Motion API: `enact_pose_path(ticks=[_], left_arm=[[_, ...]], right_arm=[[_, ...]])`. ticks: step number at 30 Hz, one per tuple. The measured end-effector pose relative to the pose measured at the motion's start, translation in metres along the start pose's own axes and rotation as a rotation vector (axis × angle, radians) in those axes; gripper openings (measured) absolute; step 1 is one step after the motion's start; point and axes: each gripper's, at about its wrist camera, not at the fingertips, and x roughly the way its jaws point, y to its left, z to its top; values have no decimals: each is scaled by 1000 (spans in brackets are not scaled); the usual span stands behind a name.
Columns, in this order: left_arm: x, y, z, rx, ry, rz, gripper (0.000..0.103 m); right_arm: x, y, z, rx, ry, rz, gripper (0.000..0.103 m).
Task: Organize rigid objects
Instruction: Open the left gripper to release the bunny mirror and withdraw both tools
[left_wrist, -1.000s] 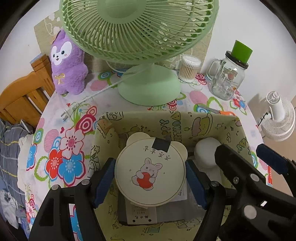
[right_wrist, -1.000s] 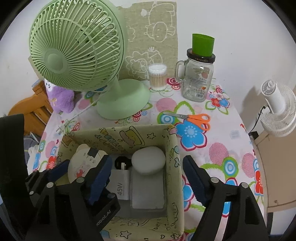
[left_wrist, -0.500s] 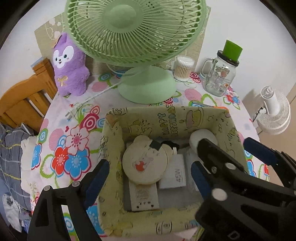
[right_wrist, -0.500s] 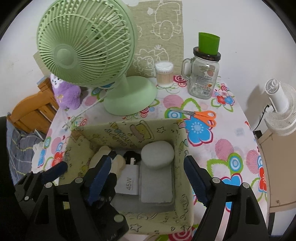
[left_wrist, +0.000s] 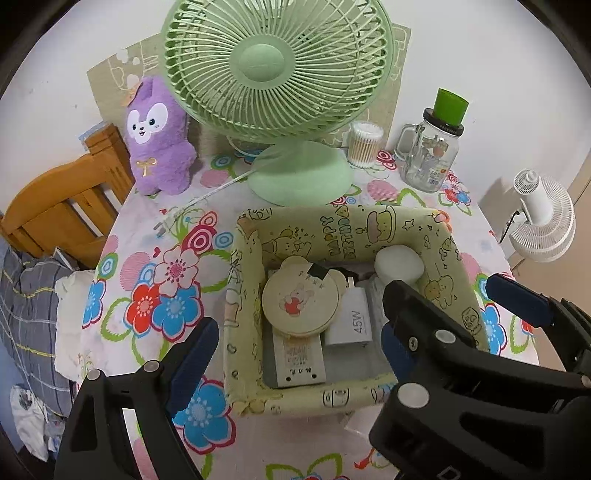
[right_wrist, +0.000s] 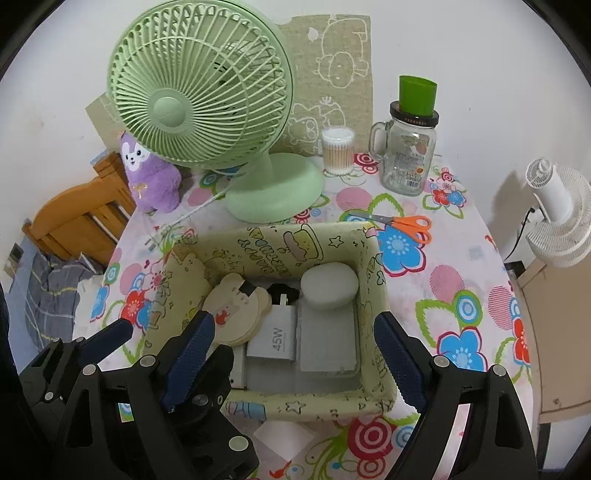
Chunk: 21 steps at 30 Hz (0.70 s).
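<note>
Left claw (left_wrist: 295, 354) spread wide, nothing gripped, its jaws just opened, bear disc (left_wrist: 301, 302) lying ahead of it in the box (left_wrist: 332, 229), right claw (right_wrist: 291, 350) likewise wide and empty, jaws just opened, charger (right_wrist: 275, 341) between and below its fingers, white puck (right_wrist: 328, 286) ahead.

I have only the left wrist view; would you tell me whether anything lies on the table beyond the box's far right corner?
Observer: Yes, orange-handled scissors lie on the tablecloth just past that corner of the box.
Operator: Thank you. The other claw blocks the box's right side for me; what is there?
Observer: A flat grey slab lies along the right wall, beside the charger, with the white puck at its far end.
</note>
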Motion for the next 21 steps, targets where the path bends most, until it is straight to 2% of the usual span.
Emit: enact_pose_path(ticks=[9, 21], left_arm=[[-22, 0, -9, 4, -25, 6, 91], [-58, 4, -21, -2, -48, -2, 91]], right_arm=[[-21, 4, -7, -14, -15, 4, 90], [-64, 11, -18, -24, -82, -24, 90]])
